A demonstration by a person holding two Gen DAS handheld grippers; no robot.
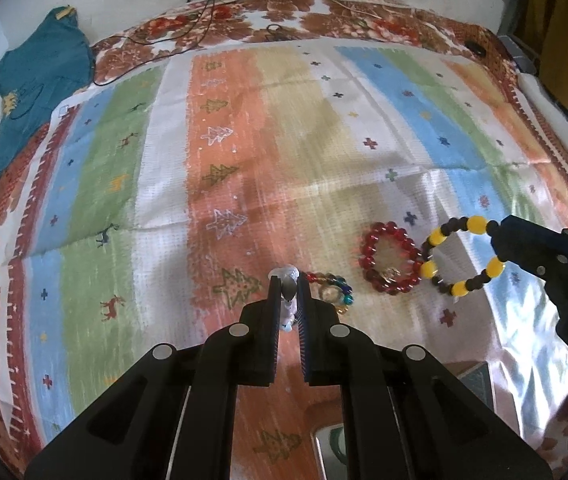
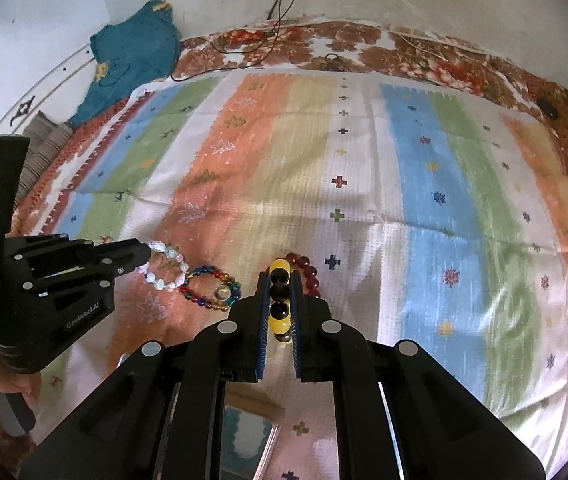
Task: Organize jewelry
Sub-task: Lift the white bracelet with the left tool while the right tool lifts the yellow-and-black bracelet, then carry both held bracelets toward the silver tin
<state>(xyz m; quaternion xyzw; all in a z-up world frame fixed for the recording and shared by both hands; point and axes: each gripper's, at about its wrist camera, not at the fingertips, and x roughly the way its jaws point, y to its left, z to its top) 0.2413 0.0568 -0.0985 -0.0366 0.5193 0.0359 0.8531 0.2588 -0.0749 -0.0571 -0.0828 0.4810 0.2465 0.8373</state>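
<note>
- Left gripper (image 1: 286, 280) is pinched nearly shut on the pale pearly bracelet (image 2: 165, 266); seen from the right wrist, the loop hangs off its tips, spread sideways toward the other hand.
- Right gripper (image 2: 281, 276) is closed tight on the yellow-and-black bracelet (image 1: 462, 258), the beads lined up between its fingers along the line it points; from the left wrist the ring dangles open from its tips.
- Both loops appear lifted clear of the striped cloth (image 1: 324, 140) on the bed; I cannot tell whether either lowest bead still brushes it.
- Two pieces lie loose below and between the grippers: the multicoloured bracelet (image 2: 211, 289) just right of the left gripper's tips, and the red bracelet (image 1: 390, 258) beyond it, almost under the right gripper's yellow loop.
- So the left hand is nearer the multicoloured one, the right hand nearer the red one.
- A small tray-like thing (image 2: 245, 436) shows beneath the right gripper, close to the person; I judge that, if it is the place for the jewelry, each hand would draw back and down toward it.
</note>
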